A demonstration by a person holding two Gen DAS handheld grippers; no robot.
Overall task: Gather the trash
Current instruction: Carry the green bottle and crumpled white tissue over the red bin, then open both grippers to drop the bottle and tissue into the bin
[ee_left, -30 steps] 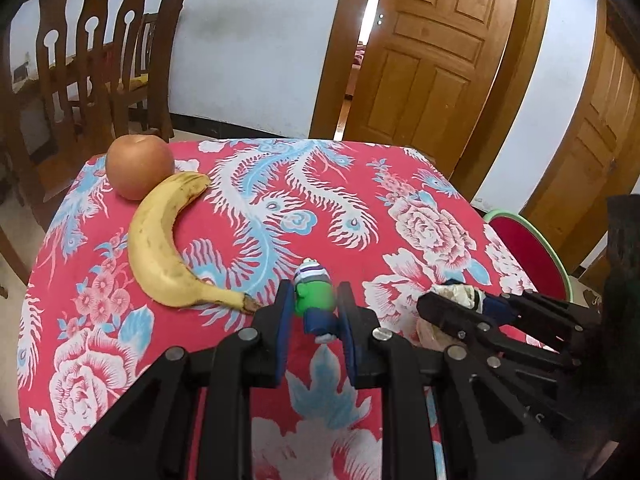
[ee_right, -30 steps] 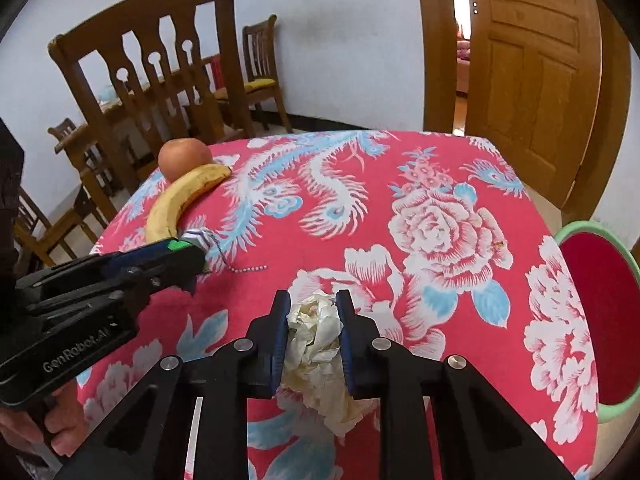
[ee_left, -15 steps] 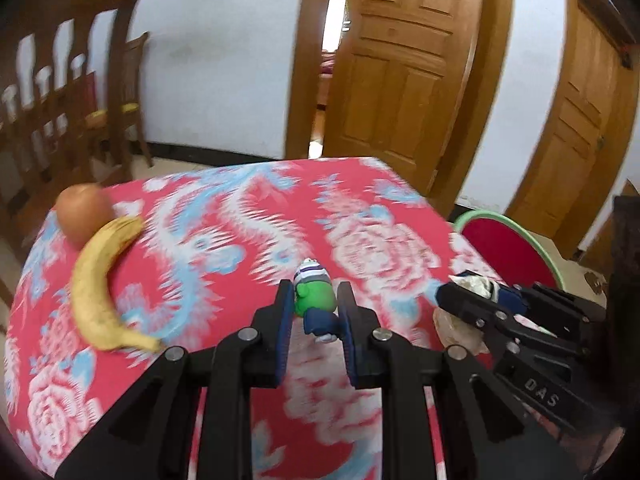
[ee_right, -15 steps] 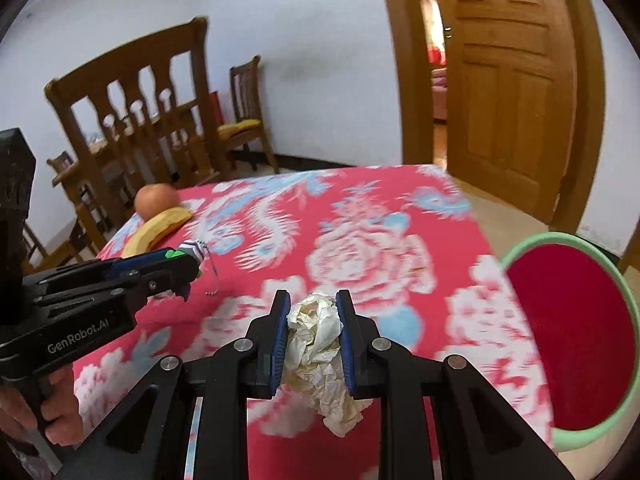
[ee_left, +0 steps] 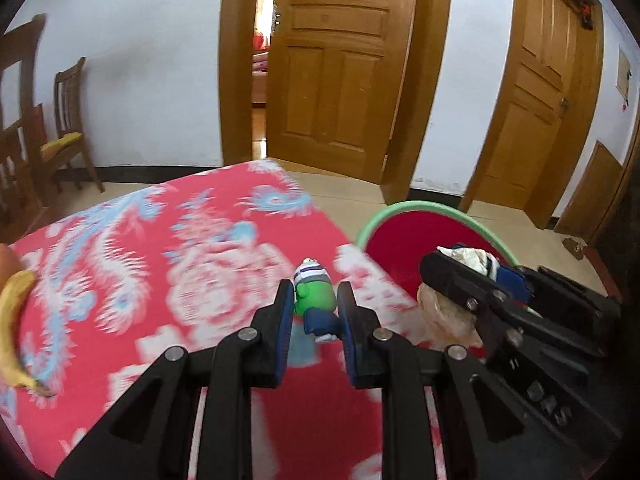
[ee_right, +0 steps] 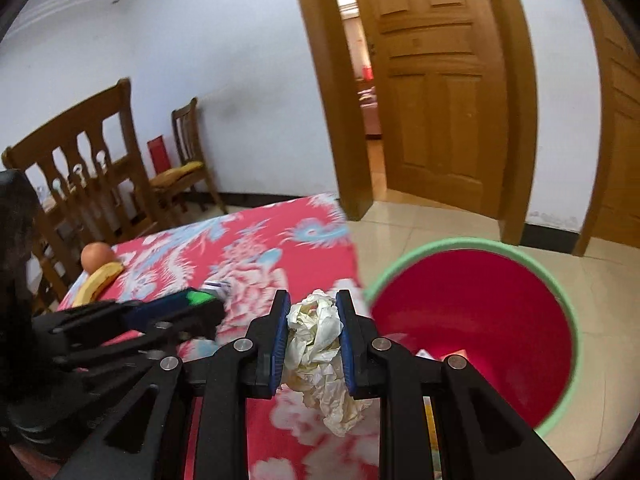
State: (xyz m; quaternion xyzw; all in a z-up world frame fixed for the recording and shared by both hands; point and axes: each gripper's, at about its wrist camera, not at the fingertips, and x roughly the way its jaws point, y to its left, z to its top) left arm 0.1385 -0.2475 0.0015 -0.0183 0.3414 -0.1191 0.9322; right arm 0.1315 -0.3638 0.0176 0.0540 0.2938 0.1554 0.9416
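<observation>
My left gripper (ee_left: 314,302) is shut on a small green, blue and striped toy figure (ee_left: 314,296), held above the red flowered tablecloth (ee_left: 160,264) near the table's right edge. In the right wrist view my right gripper (ee_right: 313,322) is shut on a crumpled wad of white paper (ee_right: 320,344) that hangs below the pads. The red bin with a green rim (ee_right: 472,312) stands on the floor just right of the table; some scraps lie at its bottom. Each gripper shows in the other's view: the right gripper (ee_left: 472,276) to the right, the left gripper (ee_right: 192,304) to the left.
A banana (ee_right: 98,282) and an apple (ee_right: 97,255) lie at the table's far left. Wooden chairs (ee_right: 92,168) stand behind the table. Brown doors (ee_left: 340,68) and a tiled floor (ee_right: 440,224) are beyond the bin.
Both grippers have swung to the right across the table with their loads. The bin has come much closer and fuller into view; the banana and apple have slid to the left edge.
</observation>
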